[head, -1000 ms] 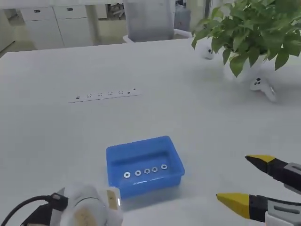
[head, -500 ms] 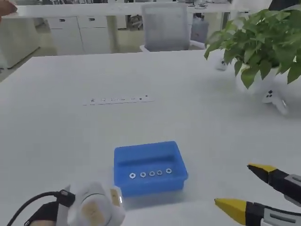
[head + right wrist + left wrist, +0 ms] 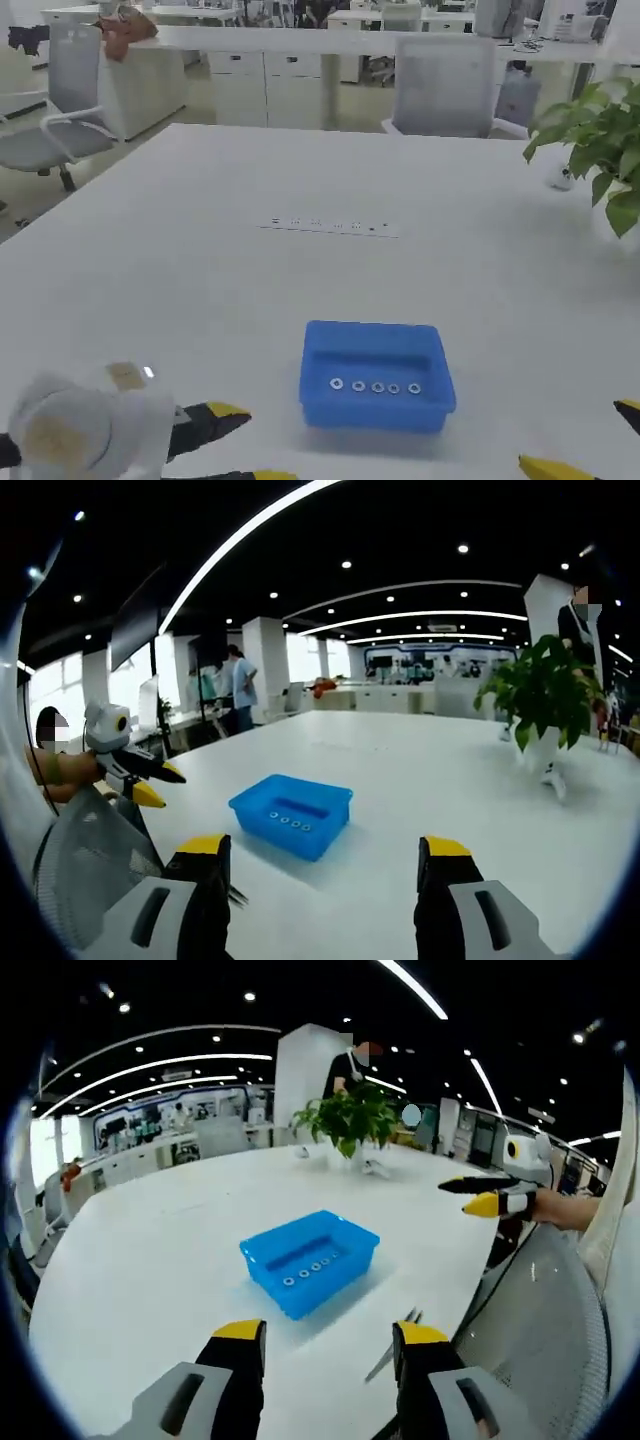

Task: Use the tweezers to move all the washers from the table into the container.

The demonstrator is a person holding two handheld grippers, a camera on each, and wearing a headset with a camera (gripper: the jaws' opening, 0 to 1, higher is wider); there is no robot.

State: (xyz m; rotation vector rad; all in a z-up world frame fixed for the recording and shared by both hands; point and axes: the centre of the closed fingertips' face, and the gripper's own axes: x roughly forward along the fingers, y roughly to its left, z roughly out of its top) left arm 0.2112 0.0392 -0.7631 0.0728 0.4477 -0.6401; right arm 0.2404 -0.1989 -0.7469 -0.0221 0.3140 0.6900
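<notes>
Five washers [image 3: 377, 387] in row inside blue container [image 3: 372, 332] on white table [image 3: 200, 280]. Tweezers [image 3: 398, 1345] lie flat near table edge. Left gripper [image 3: 330, 1332], right gripper [image 3: 325, 845]: jaws spread, empty. Task looks done; best scan table for strays

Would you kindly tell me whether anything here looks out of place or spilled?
Nothing looks spilled or damaged. The blue container sits level on the table with five washers in a tidy row inside. One oddity: the tweezers lie unheld near the table's edge, while the left gripper and right gripper hang open.
</notes>
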